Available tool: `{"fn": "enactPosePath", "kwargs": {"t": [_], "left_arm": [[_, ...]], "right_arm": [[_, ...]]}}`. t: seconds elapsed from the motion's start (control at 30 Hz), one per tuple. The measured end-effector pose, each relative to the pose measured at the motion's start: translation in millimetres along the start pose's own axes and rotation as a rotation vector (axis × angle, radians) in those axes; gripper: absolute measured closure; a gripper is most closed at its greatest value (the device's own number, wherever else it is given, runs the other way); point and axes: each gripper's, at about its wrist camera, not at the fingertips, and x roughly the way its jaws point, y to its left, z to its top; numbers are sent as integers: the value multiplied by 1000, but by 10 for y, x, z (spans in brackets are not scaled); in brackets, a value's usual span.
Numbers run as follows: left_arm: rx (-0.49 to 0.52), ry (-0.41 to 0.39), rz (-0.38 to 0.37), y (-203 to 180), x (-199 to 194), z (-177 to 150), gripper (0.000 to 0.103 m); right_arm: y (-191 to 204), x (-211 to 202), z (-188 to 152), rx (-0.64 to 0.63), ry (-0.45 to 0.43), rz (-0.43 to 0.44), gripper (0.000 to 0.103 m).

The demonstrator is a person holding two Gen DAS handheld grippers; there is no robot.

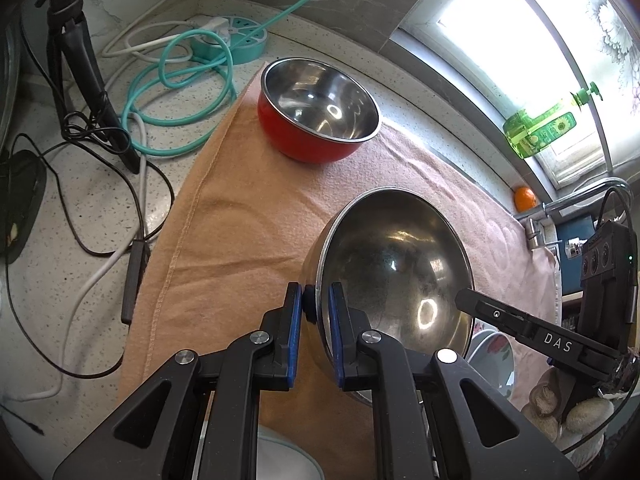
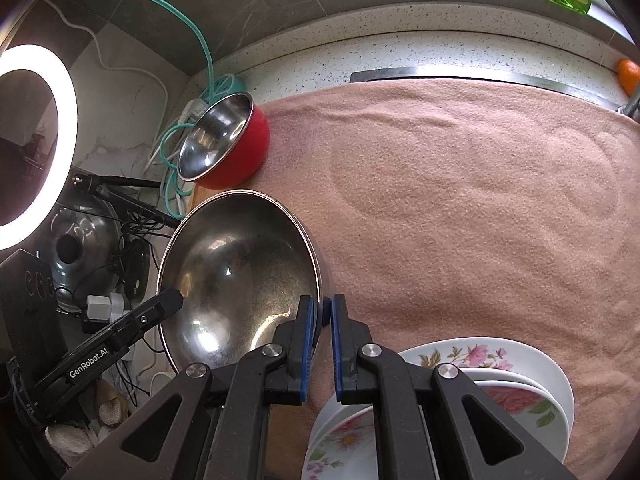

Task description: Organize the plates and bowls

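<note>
Fingers of left gripper (image 1: 315, 300) and right gripper (image 2: 322, 311) clamp steel bowl (image 1: 394, 264) rim; underside hidden.

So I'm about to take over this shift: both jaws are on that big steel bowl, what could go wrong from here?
1. The large round stainless steel bowl is held only by thin rim pinches from the left gripper and right gripper; if the hands drift apart, it may slip.
2. It may knock the red steel-lined bowl.
3. The floral white ceramic plates sit below; a drop could chip them.
</note>
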Motion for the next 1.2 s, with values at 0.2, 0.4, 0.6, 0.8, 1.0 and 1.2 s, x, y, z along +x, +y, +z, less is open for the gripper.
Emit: {"fn": "enactPosePath", "kwargs": {"t": [0.2, 0.4, 0.6, 0.8, 1.0, 1.2], "left_arm": [[1, 5, 1, 3, 16, -3, 92], [2, 8, -1, 10, 14, 0, 92], [6, 11, -1, 3, 15, -7, 92], [12, -8, 9, 3, -40, 2, 92], [2, -26, 5, 52, -123, 26, 91], [-5, -40, -1, 103, -215, 25, 91]], "right_arm": [[-5, 23, -4, 0, 9, -3, 95], [-11, 27, -9, 1, 10, -3, 95], [-9, 31, -14, -2, 11, -5, 95], [-13, 28, 0, 5, 12, -5, 94], [-19, -36, -3, 10, -3, -4, 85], [-27, -136, -23, 23, -20, 6, 84]]}}
